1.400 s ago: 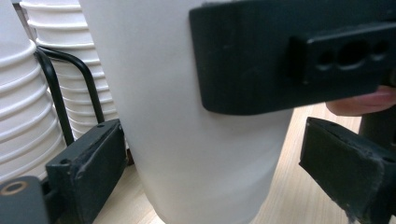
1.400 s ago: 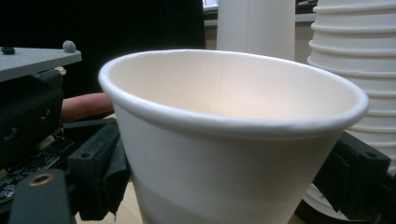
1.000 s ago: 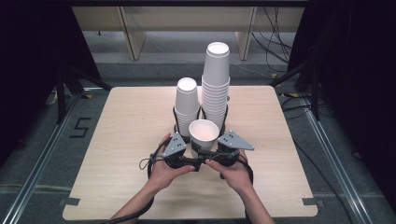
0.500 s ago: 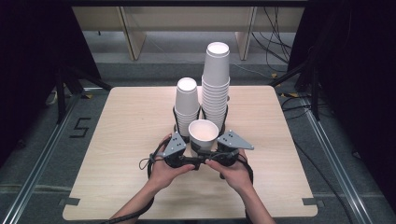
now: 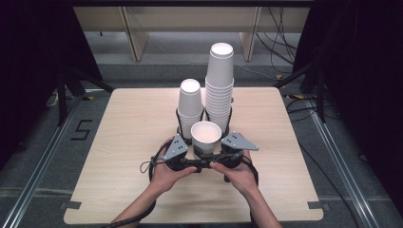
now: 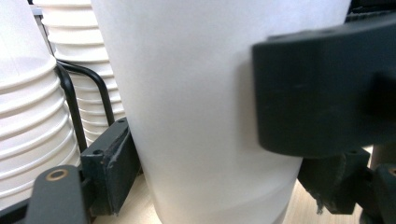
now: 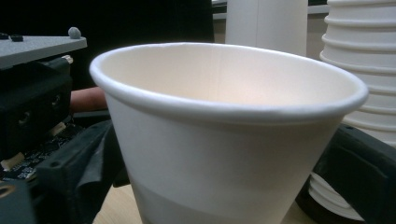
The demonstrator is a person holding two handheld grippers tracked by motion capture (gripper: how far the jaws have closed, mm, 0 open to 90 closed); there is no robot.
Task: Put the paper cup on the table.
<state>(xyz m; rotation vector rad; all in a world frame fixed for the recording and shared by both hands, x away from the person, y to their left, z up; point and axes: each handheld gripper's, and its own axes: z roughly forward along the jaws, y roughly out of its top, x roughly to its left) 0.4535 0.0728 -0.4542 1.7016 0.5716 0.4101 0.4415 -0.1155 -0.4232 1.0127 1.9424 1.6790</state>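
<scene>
The wooden table (image 5: 119, 142) takes up the middle of the room, pale and square. On it, toward twelve o'clock from the person's hands, the tall stack of paper cups (image 5: 219, 90) stands upright in a black wire holder (image 5: 228, 124), and just beside it at its nine o'clock is the shorter stack (image 5: 190, 107).

Just in front of the two stacks, at the six o'clock side, a single white cup (image 5: 206, 137) stands upright, mouth up, between the two grippers. The left gripper (image 5: 185, 154) sits at the cup's eight o'clock; its jaws have just been closing and, in the left gripper view, they press against the cup's wall (image 6: 196, 116) on both sides, so it is clamped on the cup. The right gripper (image 5: 223, 152) is at the cup's four o'clock; its jaws have just been opening and stand spread on either side of the cup (image 7: 224, 140).
</scene>
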